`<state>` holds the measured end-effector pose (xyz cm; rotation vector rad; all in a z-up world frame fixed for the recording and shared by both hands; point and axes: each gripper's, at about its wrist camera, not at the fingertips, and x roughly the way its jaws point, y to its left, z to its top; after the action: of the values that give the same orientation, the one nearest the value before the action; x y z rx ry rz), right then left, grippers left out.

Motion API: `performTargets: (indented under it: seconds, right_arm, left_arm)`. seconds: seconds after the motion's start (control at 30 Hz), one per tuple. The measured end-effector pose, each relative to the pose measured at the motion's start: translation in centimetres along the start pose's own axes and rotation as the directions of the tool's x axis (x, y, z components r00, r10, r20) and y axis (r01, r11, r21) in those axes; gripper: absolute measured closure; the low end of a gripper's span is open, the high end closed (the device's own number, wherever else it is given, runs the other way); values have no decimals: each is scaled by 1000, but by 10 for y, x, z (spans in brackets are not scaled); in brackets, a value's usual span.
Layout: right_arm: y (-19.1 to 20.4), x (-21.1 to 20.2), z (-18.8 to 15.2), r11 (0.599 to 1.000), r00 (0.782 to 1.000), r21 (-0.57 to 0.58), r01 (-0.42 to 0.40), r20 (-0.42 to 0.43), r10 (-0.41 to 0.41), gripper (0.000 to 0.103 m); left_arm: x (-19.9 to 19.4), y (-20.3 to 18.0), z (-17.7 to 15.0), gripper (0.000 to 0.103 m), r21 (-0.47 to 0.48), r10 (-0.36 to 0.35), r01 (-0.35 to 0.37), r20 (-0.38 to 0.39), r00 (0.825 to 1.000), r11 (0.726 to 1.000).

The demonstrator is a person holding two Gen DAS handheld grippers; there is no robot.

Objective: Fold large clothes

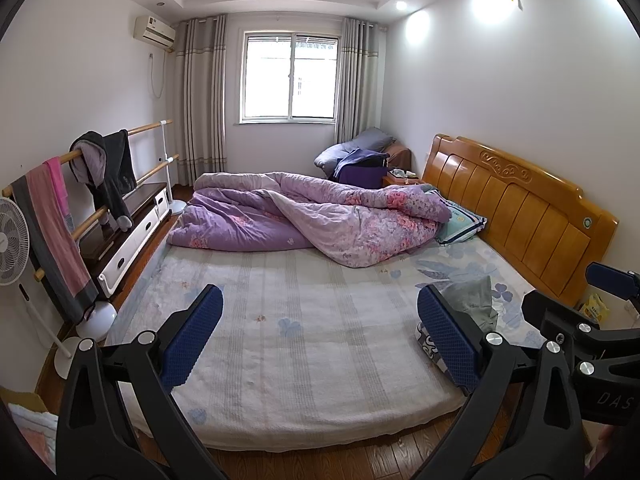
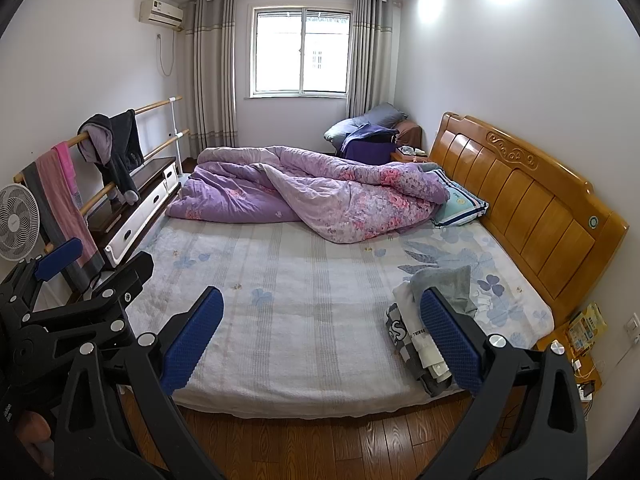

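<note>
Clothes pile [image 2: 416, 332] partly hidden behind right claw [image 2: 322, 342] pad.

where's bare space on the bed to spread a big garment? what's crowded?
Free: the striped sheet from the foot edge up to the purple quilt, left of the clothes pile. Crowded: the far half under the quilt, the pillow by the headboard, and the right near corner with the pile. Both grippers, left and right, hang open over the foot edge.

Both wrist views from bedside, facing the shared bed [image 1: 304, 320] and window [image 2: 301, 52].
</note>
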<state>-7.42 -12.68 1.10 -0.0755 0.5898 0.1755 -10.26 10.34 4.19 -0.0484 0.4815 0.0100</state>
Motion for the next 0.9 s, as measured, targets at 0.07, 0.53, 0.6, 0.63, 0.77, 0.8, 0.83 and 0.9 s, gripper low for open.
performTargets:
  seconds: [0.07,0.53,0.6,0.63,0.77,0.8,0.83,0.9]
  right_arm:
    - [1,-1,-1,1000,1000,1,-1,0,1,8]
    - [0,0,1,1000,1000,2,-1,-2,1,8]
    - [0,0,1,1000,1000,2,-1,-2,1,8]
    - [1,-1,0,1000,1000,3,-2,-2,2,8]
    - [0,0,0,1000,1000,3,-1,-3,1,8]
    - [2,0,-1,1000,1000,3,0,-3,0,8]
    - [3,-1,-2,1000,1000,3,0,-3,0,8]
    - [3,-1,-1,1000,1000,5,0,-3,0,8]
  left_arm:
    - [0,0,0,5,0,0,0,1,1000,1000]
    - [1,1,2,5,2,-2,2,-2,1000,1000]
    - [1,2,2,5,0,-3,3,-1,1000,1000]
    - [1,1,3,5,0,-4,4,-2,1000,1000]
    - [1,2,3,5,2,-4,4,-1,1000,1000]
    - [1,2,3,5,2,-4,4,-2,1000,1000]
    - [1,2,3,5,1,-3,3,-1,1000,1000]
    - [2,2,4,5,1,-5,5,-1,1000,1000]
